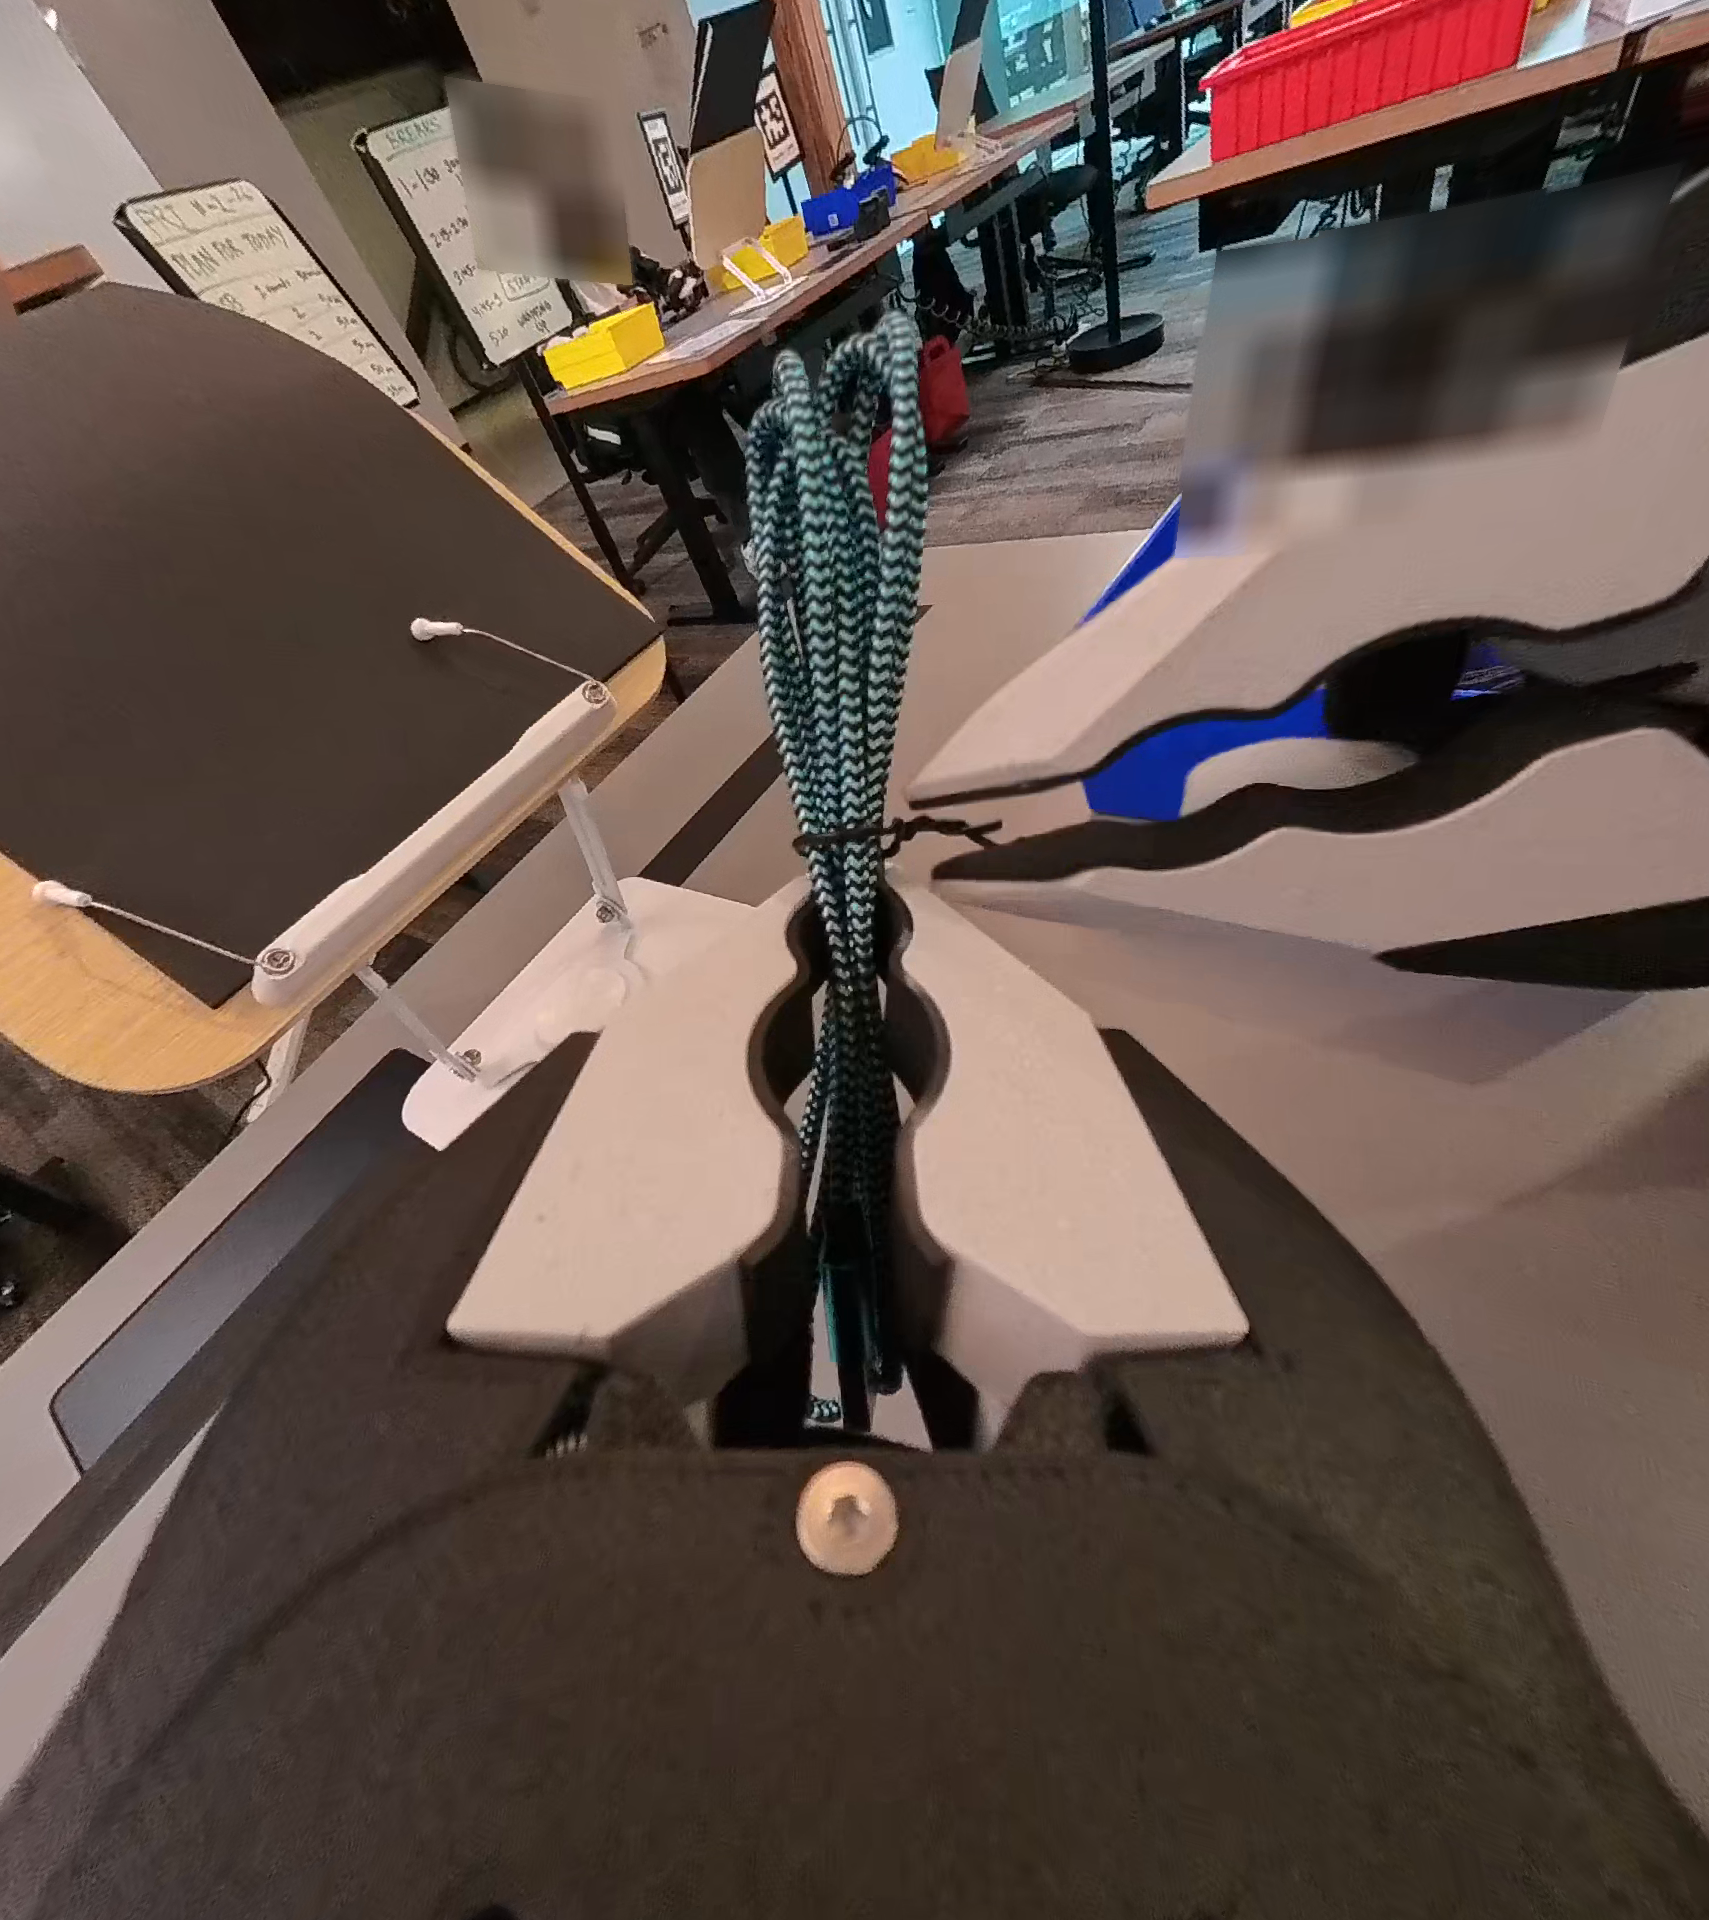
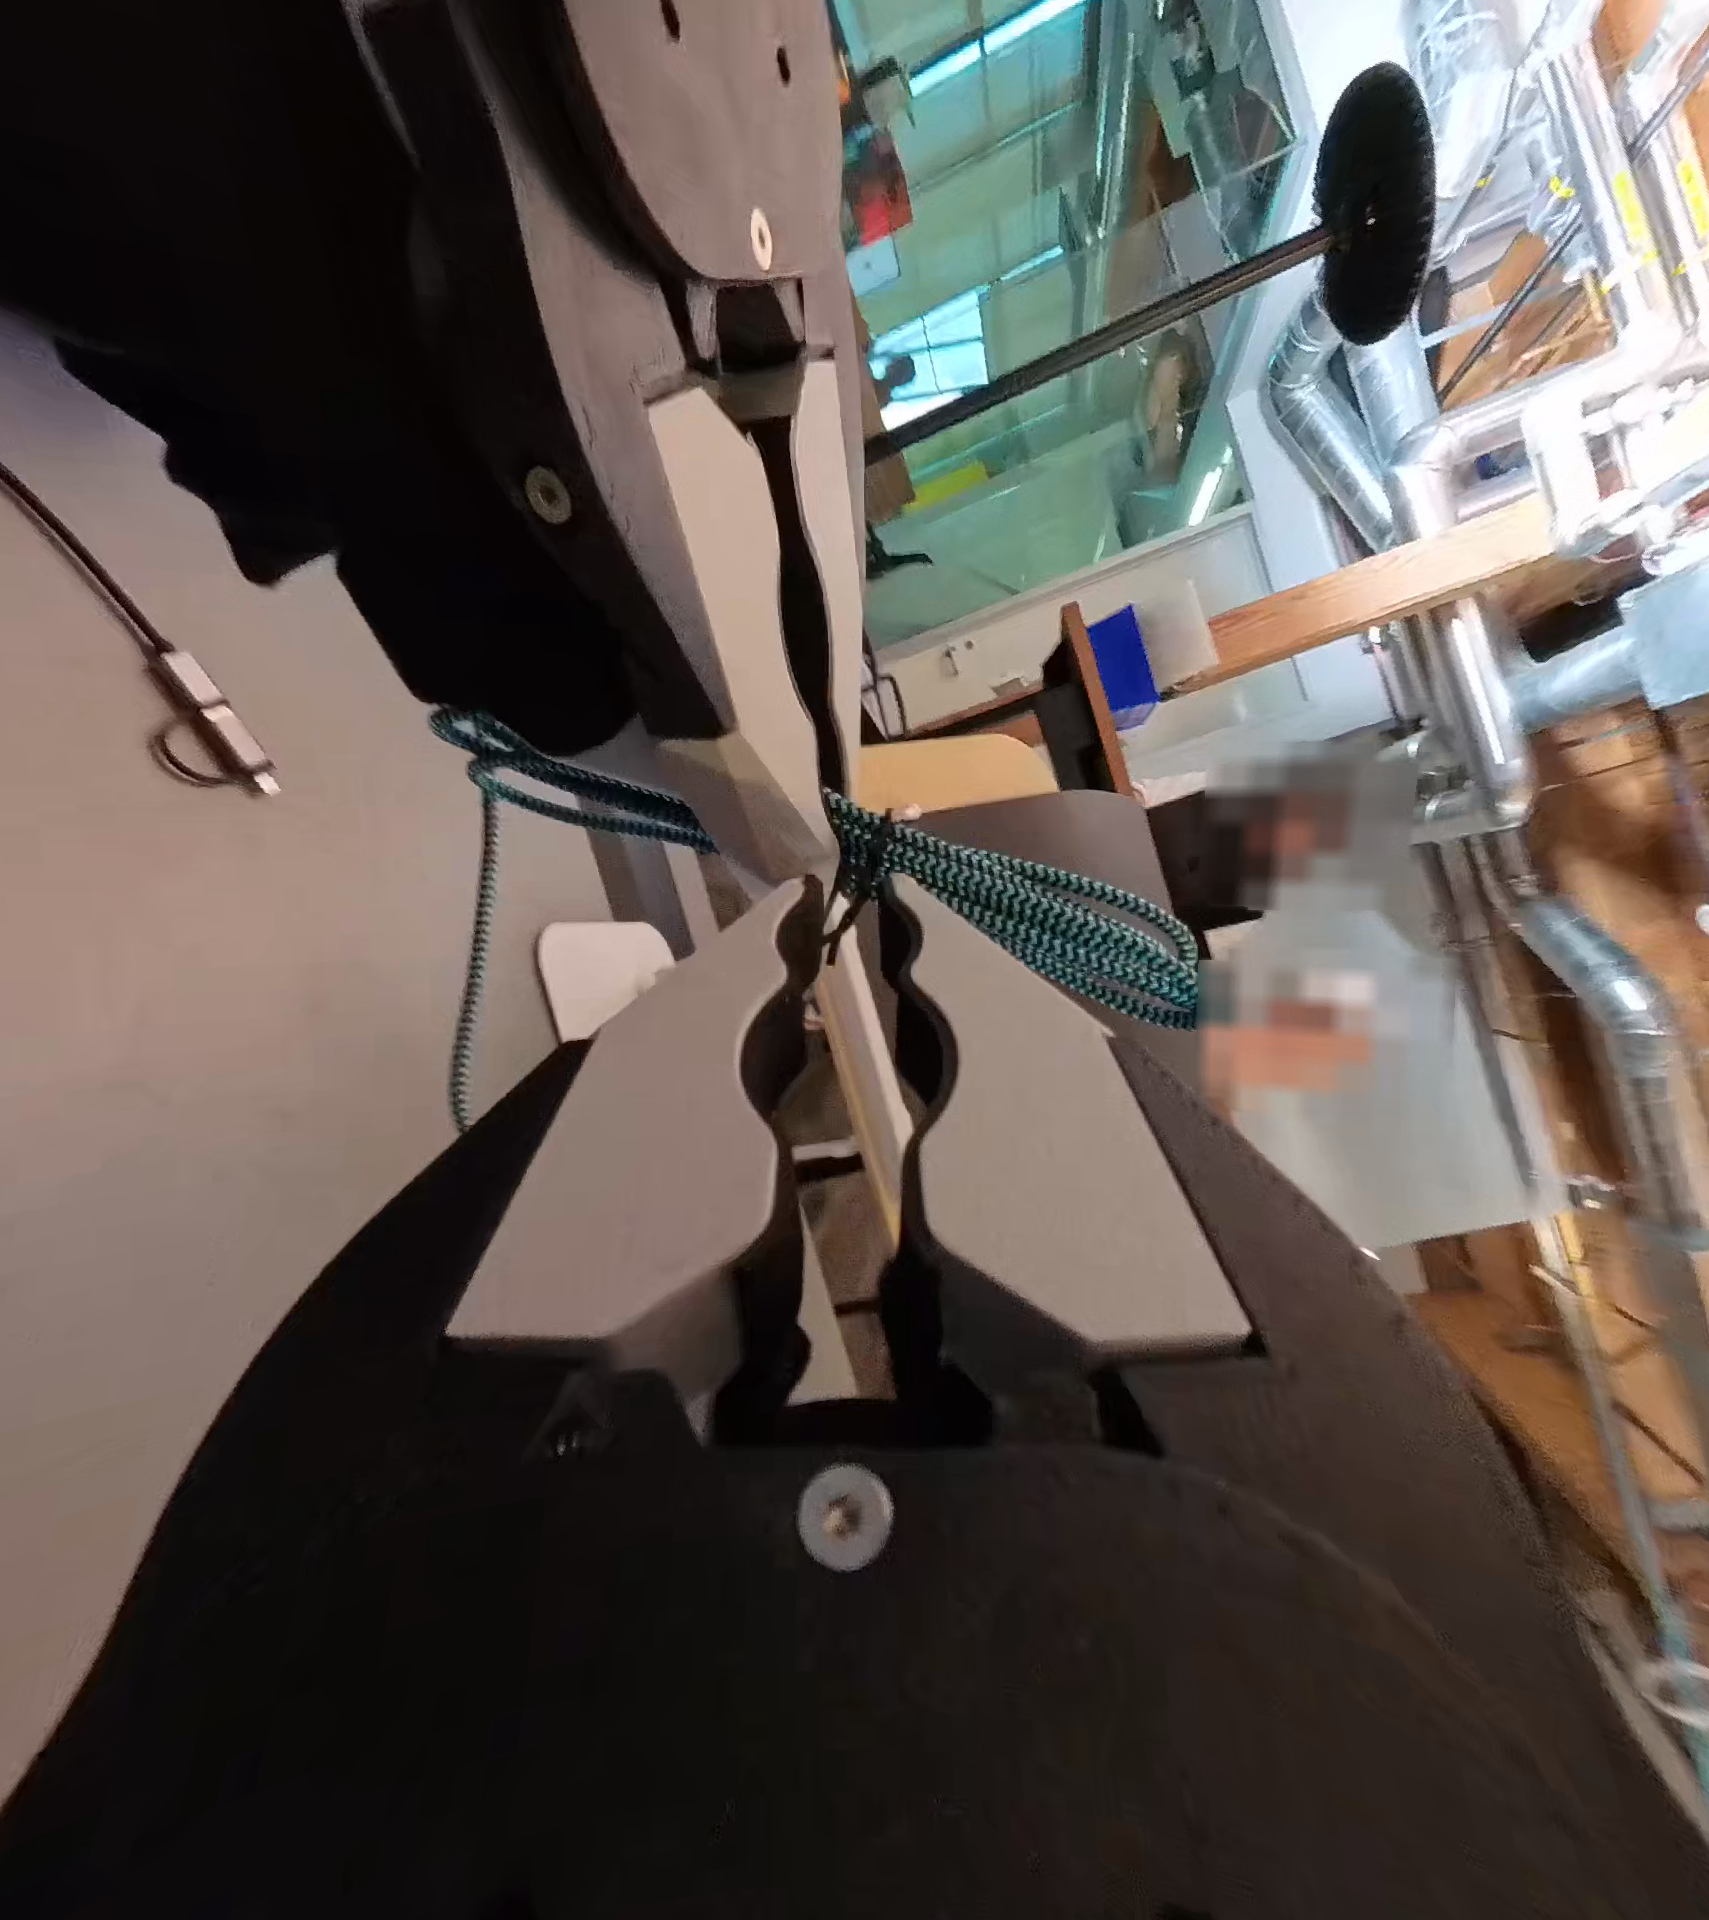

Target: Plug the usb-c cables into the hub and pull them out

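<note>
The left tongs (image 1: pixel 845 904) are clamping a bundled teal-and-black braided cable (image 1: pixel 834 644), their grey fingers (image 1: pixel 663 1122) pressing in on the strands that are running up between them and fanning into loops beyond the tips. A thin black twist tie (image 1: pixel 891 833) is binding the bundle just past those tips. The right tongs (image 1: pixel 933 831) are reaching in from the right in the left wrist view, nearly closed, with their tips pinching at the free end of the twist tie; in the right wrist view the same right tongs (image 2: pixel 834 894) are showing only a narrow gap, with the tie (image 2: pixel 855 894) sitting right at their tips and the cable loops (image 2: pixel 1037 920) trailing to the right. One braided strand (image 2: pixel 476 935) is hanging down on the left toward the grey desk (image 2: pixel 154 1143). Farther left on that desk, a dark cable with silver metal connectors (image 2: pixel 216 727) is lying well apart from both tongs. In the left wrist view a white-framed stand carrying a black-and-wood board (image 1: pixel 206 623) is standing to the left of the left tongs, and a blue bin (image 1: pixel 1193 748) is showing through the gap of the right tongs. Far behind, other desks are carrying yellow bins (image 1: pixel 611 348) and a red plastic bin (image 1: pixel 1369 73).
</note>
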### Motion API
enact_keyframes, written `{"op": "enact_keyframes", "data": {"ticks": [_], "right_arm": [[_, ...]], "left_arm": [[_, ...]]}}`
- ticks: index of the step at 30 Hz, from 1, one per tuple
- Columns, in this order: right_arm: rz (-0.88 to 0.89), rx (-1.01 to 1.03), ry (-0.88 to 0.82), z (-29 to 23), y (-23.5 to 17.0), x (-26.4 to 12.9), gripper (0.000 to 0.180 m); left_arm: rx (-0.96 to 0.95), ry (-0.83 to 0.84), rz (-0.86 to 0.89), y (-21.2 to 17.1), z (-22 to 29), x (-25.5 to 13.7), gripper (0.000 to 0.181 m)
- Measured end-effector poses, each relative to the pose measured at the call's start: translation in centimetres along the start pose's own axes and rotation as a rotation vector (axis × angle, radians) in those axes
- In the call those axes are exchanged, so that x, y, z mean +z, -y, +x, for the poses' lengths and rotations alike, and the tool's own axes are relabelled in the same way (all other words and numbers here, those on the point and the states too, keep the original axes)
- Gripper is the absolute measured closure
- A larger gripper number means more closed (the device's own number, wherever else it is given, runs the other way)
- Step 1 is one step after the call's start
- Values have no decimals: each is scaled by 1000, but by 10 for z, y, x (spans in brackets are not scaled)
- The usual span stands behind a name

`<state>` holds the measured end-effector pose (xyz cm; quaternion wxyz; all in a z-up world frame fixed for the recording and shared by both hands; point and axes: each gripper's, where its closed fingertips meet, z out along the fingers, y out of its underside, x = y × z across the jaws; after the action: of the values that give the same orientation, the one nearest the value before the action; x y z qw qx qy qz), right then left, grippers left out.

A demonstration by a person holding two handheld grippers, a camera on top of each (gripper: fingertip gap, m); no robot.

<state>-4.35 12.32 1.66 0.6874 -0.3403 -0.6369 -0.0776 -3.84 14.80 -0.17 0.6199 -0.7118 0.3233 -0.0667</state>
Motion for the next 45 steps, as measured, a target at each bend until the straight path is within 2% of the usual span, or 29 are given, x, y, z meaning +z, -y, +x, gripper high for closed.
{"op": "enact_keyframes", "data": {"ticks": [4,7,8,10,11,13,14,15,17,19,20,21,25,28,31,36,37,39,41,43,44,45], "right_arm": [[-30,-17,-6,-1,-4,3,178],[-17,142,48,-3,-5,3,180],[6,274,101,-3,-4,3,180],[100,669,257,-2,1,1,180],[182,943,373,1,7,-3,180],[461,1610,701,16,19,-13,180],[561,1841,830,18,18,-12,180],[598,1937,872,12,16,-8,180],[600,1985,884,1,12,-2,179],[569,1854,767,2,5,0,171],[534,1745,676,4,2,0,159],[482,1596,612,3,3,-1,156],[212,835,292,-4,-3,1,155],[92,430,145,-4,-4,3,160],[14,245,92,-9,-6,9,173],[-27,141,34,-8,-6,11,179],[-18,198,56,-9,-6,11,180],[42,484,186,-11,-4,11,180],[181,963,401,-7,4,6,180],[428,1584,713,7,14,-4,180],[533,1821,839,12,13,-5,180],[602,1948,888,11,12,-3,180]], "left_arm": [[5,0,-5,-2,2,-1,177],[12,1,1,-4,2,0,177],[13,3,11,-4,2,0,177],[23,9,57,2,2,-4,177],[31,9,84,7,3,-6,177],[68,9,160,23,6,-13,177],[118,55,130,21,2,-12,177],[190,113,78,16,-4,-9,177],[222,136,24,5,-8,-5,177],[144,96,25,-1,-7,-4,177],[119,95,20,-4,-9,-4,177],[105,95,14,-7,-11,-5,177],[60,74,4,-9,-12,-2,177],[60,63,-10,-9,-9,3,177],[60,64,-22,-9,-8,5,177],[58,55,-17,-9,-6,3,177],[66,57,-18,-10,-6,3,177],[74,62,-4,-10,-5,2,177],[93,70,50,-2,-4,-2,177],[125,81,116,13,-2,-8,177],[151,109,105,15,-4,-8,177],[186,142,83,14,-8,-6,177]]}}
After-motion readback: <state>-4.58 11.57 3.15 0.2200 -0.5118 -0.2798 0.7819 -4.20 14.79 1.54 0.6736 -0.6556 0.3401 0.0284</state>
